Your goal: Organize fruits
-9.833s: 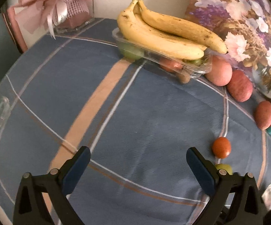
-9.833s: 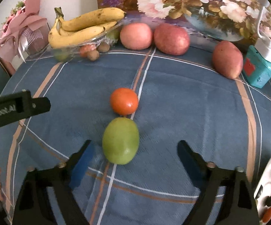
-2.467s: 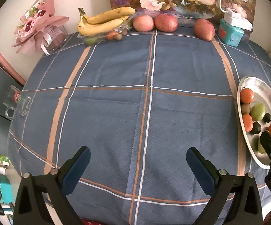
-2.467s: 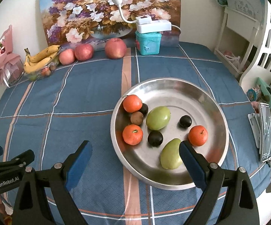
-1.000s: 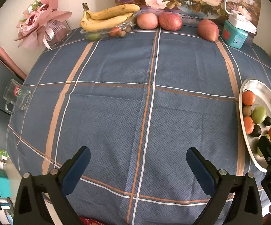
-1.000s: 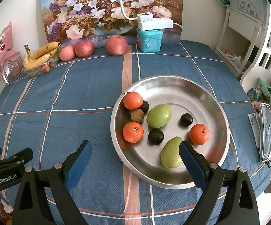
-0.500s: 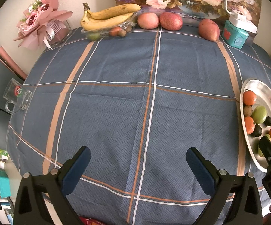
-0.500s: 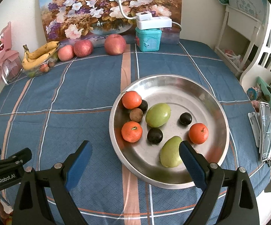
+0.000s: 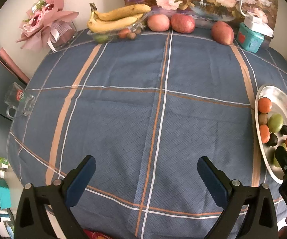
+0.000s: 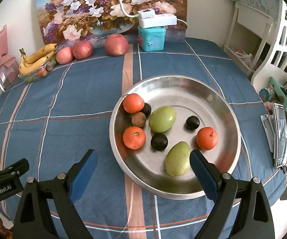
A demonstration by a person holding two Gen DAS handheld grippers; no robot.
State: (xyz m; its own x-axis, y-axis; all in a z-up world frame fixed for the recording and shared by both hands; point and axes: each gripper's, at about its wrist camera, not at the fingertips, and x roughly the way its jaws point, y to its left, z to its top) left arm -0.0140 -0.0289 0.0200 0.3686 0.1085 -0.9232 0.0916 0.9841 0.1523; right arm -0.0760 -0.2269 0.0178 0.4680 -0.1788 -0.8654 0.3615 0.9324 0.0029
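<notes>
Table [image 9: 123,119]; tray [image 10: 183,87]; apples [image 10: 116,44]

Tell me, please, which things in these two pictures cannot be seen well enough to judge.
- Fruits in the clear tray, both views: the bananas on top hide them; number and kind unclear.
- Metal plate, left wrist view: the right edge cuts it, and the right hand-held gripper covers one green fruit.
- Glass mug, right wrist view: only a sliver at the left edge.
- Phone, right wrist view: screen too distorted to read.

Metal plate [image 10: 213,91]: one
Orange fruits [image 10: 133,103] on plate: three
Green fruits [image 10: 162,119] on plate: two
Dark plums [image 10: 159,141] on plate: three
Brown fruit [image 10: 138,119] on plate: one
Apples [image 10: 116,44] at far edge: three
Banana bunch [image 10: 37,58]: one
</notes>
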